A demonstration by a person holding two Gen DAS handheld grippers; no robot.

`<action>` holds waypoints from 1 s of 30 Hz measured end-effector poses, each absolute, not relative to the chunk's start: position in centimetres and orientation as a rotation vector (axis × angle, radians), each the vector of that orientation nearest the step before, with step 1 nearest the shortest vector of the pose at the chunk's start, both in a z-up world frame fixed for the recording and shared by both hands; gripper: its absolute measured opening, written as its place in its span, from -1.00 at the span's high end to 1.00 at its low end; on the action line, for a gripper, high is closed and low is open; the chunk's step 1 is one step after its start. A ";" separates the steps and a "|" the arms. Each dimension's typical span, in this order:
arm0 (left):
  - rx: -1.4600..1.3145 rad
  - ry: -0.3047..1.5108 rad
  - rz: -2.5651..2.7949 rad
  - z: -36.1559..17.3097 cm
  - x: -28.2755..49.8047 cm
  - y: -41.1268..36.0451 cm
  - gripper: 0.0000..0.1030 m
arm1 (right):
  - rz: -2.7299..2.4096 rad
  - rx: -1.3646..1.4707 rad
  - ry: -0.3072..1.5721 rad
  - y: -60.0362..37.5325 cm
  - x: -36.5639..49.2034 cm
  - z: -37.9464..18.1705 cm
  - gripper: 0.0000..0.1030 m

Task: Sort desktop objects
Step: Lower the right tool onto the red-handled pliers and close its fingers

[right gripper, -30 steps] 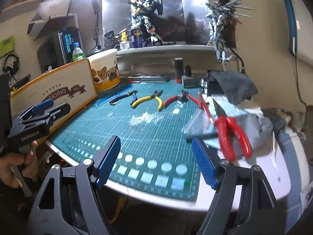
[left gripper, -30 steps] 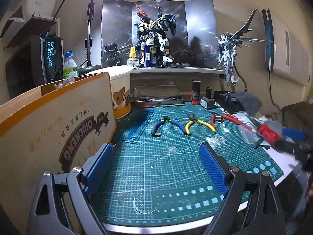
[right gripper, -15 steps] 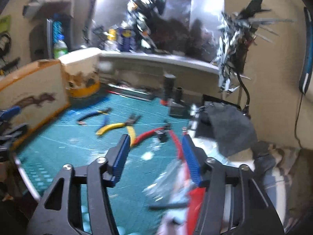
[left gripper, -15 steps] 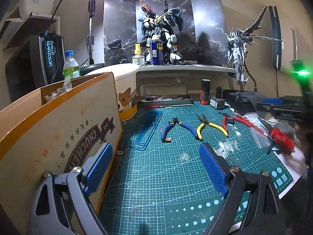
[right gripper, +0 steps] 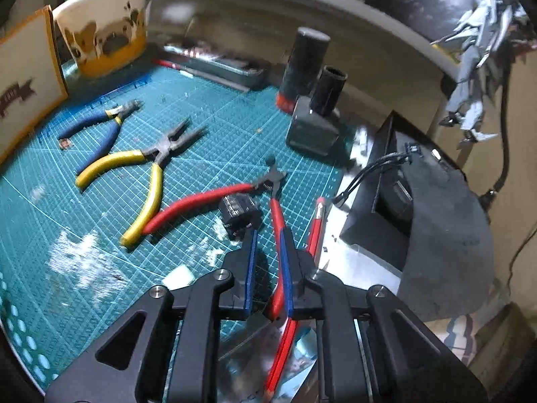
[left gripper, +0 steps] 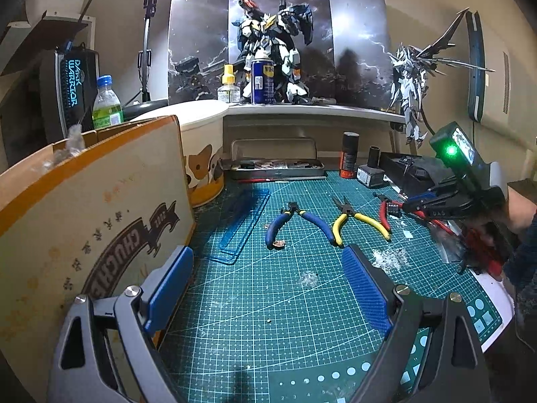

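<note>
The left gripper (left gripper: 268,288) hovers level above the green gridded cutting mat (left gripper: 285,319) at lower centre of its view, jaws released wide and holding nothing. The right gripper (right gripper: 268,268) tilts down at lower centre of its view, jaws narrowed to a slim gap beside one handle of the red-handled pliers (right gripper: 214,201); whether they pinch it I cannot tell. Yellow-handled pliers (right gripper: 147,174) and blue-handled cutters (right gripper: 97,124) lie to their left.

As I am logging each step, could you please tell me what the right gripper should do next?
Probably close the right gripper on the red cutters: one red handle lies between its fingers, against the right one, with a gap showing on the left.
</note>
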State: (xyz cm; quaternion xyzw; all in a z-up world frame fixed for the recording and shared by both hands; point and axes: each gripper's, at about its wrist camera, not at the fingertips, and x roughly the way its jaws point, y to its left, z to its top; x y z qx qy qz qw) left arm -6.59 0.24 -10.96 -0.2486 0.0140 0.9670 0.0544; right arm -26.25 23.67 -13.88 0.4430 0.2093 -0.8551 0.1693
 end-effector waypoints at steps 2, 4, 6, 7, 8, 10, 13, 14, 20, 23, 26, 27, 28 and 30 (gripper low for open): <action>-0.767 0.034 2.928 -11.2 -6.9 0.3 -0.76 | -2.423 1.260 0.599 23.8 -26.5 -14.0 0.75; -0.776 0.029 2.918 -11.4 -7.1 0.3 -0.77 | -2.410 1.271 0.634 23.8 -26.8 -14.3 0.63; -0.779 0.026 2.915 -11.5 -7.2 0.4 -0.77 | -2.380 1.278 0.652 23.8 -27.2 -14.4 0.62; -0.784 0.023 2.911 -11.6 -7.3 0.5 -0.77 | -2.369 1.283 0.647 23.8 -27.4 -14.5 0.63; -0.788 0.020 2.907 -11.6 -7.3 0.5 -0.77 | -2.358 1.302 0.622 24.0 -27.7 -14.5 0.65; -0.790 0.012 2.902 -11.7 -7.3 0.6 -0.76 | -2.346 1.334 0.550 24.5 -28.1 -14.7 0.73; -0.787 0.015 2.901 -11.7 -7.2 0.5 -0.76 | -2.371 1.340 0.496 24.8 -28.1 -15.0 0.83; -0.785 0.016 2.902 -11.6 -7.2 0.5 -0.76 | -2.383 1.341 0.483 24.9 -28.0 -15.1 0.83; -0.776 0.017 2.916 -11.2 -7.2 0.2 -0.76 | -2.453 1.266 0.422 25.4 -26.5 -14.1 0.83; -0.772 0.019 2.918 -11.0 -7.0 0.3 -0.76 | -2.490 1.197 0.372 25.9 -25.4 -11.9 0.85; -0.766 0.027 2.918 -10.8 -6.7 0.4 -0.76 | -2.520 1.119 0.365 25.7 -24.2 -9.4 0.96; -0.763 0.030 2.917 -10.8 -6.6 0.5 -0.76 | -2.530 1.087 0.374 25.4 -23.7 -8.4 0.99; -0.766 0.032 2.915 -10.7 -6.6 0.5 -0.76 | -2.526 1.075 0.386 25.0 -23.6 -7.7 0.99; -0.770 0.027 2.909 -10.6 -6.4 0.6 -0.77 | -2.493 1.096 0.416 24.1 -24.1 -7.2 0.99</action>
